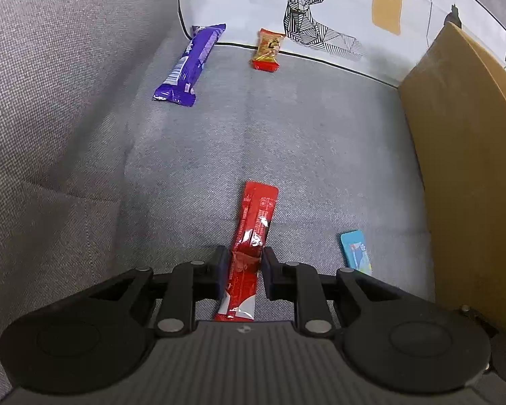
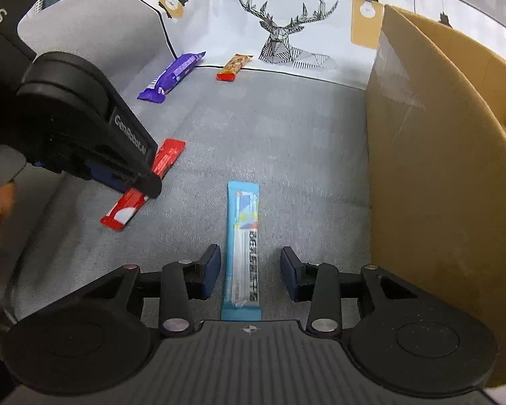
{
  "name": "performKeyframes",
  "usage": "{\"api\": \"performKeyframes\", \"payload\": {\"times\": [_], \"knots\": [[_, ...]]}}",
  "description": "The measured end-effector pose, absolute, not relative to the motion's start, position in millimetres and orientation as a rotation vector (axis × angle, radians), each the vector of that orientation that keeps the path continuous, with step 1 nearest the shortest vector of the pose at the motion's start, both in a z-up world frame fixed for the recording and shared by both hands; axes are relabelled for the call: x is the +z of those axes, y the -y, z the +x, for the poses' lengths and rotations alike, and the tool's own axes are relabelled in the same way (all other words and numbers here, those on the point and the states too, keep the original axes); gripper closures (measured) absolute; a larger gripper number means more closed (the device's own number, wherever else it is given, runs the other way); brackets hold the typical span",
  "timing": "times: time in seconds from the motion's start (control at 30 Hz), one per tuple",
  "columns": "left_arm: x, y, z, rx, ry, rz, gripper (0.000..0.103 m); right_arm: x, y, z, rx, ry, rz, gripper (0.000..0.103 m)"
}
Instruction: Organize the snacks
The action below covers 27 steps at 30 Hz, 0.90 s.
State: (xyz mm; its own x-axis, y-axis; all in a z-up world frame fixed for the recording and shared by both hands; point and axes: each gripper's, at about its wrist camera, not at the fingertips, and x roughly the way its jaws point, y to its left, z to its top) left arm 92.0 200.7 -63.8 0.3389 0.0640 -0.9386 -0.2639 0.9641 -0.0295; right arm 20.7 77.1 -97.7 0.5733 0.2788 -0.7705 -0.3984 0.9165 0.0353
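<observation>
My left gripper (image 1: 244, 263) is shut on a long red snack stick (image 1: 253, 233) that lies on the grey sofa seat; it also shows in the right wrist view (image 2: 167, 157), with the left gripper (image 2: 131, 182) over its middle. My right gripper (image 2: 249, 270) is open, its fingers on either side of a light blue snack stick (image 2: 242, 249), apart from it. That blue stick shows partly in the left wrist view (image 1: 356, 251). A purple chocolate bar (image 1: 190, 64) and a small orange-red snack pack (image 1: 267, 50) lie farther back.
An open cardboard box (image 2: 438, 155) stands at the right on the sofa seat (image 2: 286, 141). A white cushion with a deer print (image 2: 286, 33) lies along the back. The sofa's grey arm (image 1: 50, 84) rises at the left.
</observation>
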Motion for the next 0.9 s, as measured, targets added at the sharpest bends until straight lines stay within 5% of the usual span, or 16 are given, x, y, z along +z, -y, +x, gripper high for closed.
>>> {"api": "performKeyframes", "payload": {"times": [0.03,0.2,0.43,0.6,0.9], "knots": [[-63,-202,92,0.22,-1.202,-0.19,0.084,-97,-78,20,0.399,-0.867,-0.15,0.081],[-48,-205,89,0.233,-1.141,-0.217,0.099,-85,-73,19,0.371,-0.815,-0.109,0.084],[-42,-210,87,0.221,-1.121,-0.289,0.099,-30,-53,16,0.395,-0.67,-0.019,0.084],[-51,-226,88,0.243,-1.154,-0.394,0.061,19,-13,26,0.438,-0.616,0.102,0.084],[-67,-203,108,0.223,-1.192,-0.219,0.059,17,35,22,0.513,-0.552,0.119,0.084]]}}
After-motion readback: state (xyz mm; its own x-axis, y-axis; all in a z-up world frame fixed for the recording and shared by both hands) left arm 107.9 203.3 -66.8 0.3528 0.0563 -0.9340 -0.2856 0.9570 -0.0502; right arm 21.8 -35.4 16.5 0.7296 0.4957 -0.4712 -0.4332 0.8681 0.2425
